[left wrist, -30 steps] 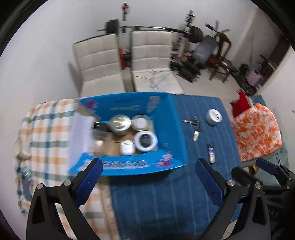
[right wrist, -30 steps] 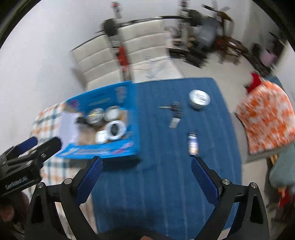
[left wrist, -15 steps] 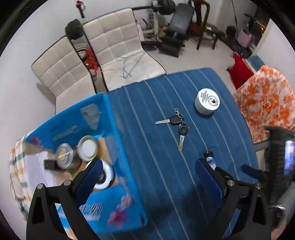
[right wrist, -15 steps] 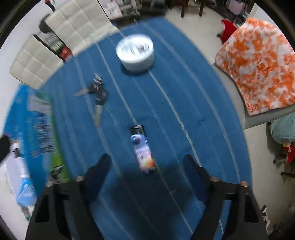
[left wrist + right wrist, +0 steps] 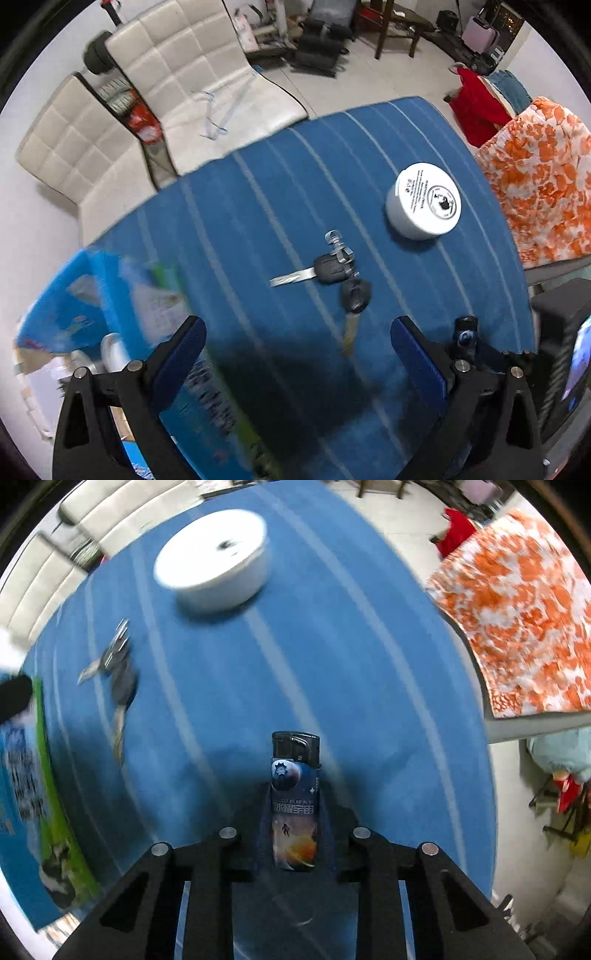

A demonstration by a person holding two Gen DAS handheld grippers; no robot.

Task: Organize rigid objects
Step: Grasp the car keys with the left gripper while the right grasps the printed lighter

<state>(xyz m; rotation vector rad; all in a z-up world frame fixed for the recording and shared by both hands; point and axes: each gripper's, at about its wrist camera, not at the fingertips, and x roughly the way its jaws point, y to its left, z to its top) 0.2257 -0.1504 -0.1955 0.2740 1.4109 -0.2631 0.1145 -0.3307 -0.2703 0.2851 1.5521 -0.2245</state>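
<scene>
**Lighter clamped above striped blue tablecloth**

On a table under a blue cloth with pale stripes (image 5: 229,686), in a room with two cream quilted chairs (image 5: 192,70) pushed up to the far edge. Seen from the right wrist: a lighter (image 5: 294,801) printed with a space scene, pinched between the closed pads of the right gripper (image 5: 294,805), black cap end pointing forward, away from the camera. Beyond it on the cloth, a round white tin (image 5: 214,565), blurred; to the left, a bunch of keys (image 5: 118,672), well apart from the tin. At the far left, the side of a blue printed box (image 5: 26,775).

Seen from the left wrist: left gripper (image 5: 297,350) spread wide with nothing between its blue pads (image 5: 415,354), hovering over the cloth just short of the keys (image 5: 334,273), two black-headed keys on one ring. White tin (image 5: 424,210) farther off to the right, label up. Blue box (image 5: 99,295) at lower left, pale round containers partly visible inside. Orange-and-white patterned fabric (image 5: 546,184) draped past the table's right edge.
</scene>
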